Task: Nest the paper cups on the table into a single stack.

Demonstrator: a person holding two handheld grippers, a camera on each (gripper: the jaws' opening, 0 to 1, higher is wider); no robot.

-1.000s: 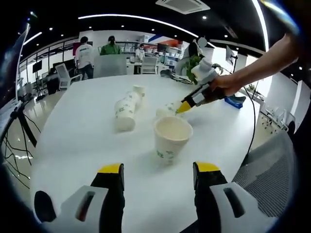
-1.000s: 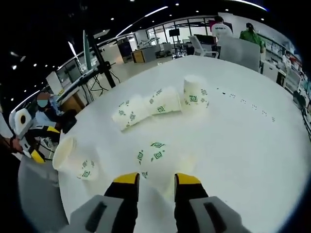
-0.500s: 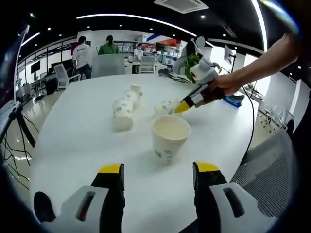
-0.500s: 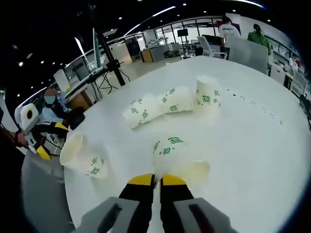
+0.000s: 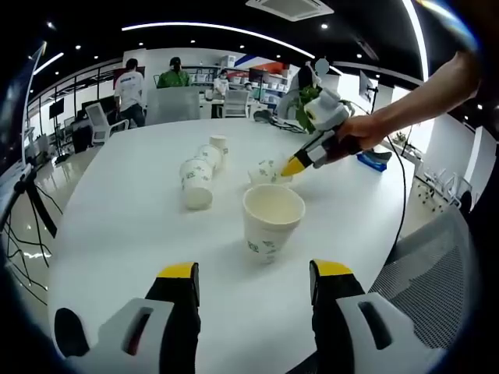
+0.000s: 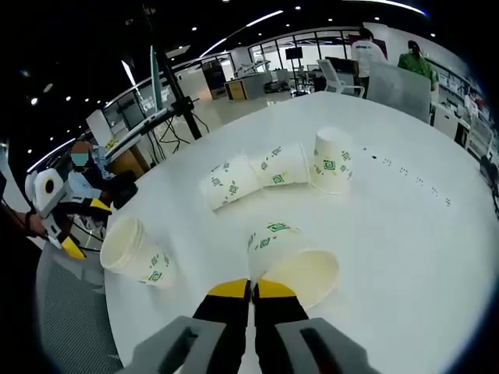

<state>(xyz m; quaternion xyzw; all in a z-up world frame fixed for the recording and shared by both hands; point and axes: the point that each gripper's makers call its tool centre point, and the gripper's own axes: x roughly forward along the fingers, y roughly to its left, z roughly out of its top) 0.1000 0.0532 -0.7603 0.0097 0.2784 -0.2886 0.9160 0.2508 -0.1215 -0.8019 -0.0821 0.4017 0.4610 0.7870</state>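
The held cup (image 6: 292, 257) lies tilted at the right gripper (image 6: 251, 290), mouth open toward the lower right, its wall pinched between the two jaws. In the left gripper view the same cup (image 5: 267, 171) sits at the tip of the right gripper (image 5: 295, 165), just beyond the upright cup (image 5: 272, 220).

Risks, as judged from this position:
- Crushing. The jaws are nearly together on a thin paper wall; further squeeze could crease the rim, and a deformed cup may not nest.
- Slip. The grip is on one wall only, so the cup could swing or drop when lifted.
- Knock-over. The upright cup (image 6: 139, 251) stands free near the table (image 6: 405, 234) edge; a misaligned approach could tip it or push it off.

Right gripper: jaws almost closed, clamped on the wall of the held cup.

Left gripper (image 5: 253, 282): jaws wide apart, holding nothing and touching nothing, hovering just short of the upright cup.

Remaining cups: a lying pair (image 6: 253, 175), partly nested, with a single cup (image 6: 331, 160) beside it mouth down, well beyond the held cup. In the left gripper view these appear as the lying pair (image 5: 198, 179) and the single cup (image 5: 220, 146) behind it.
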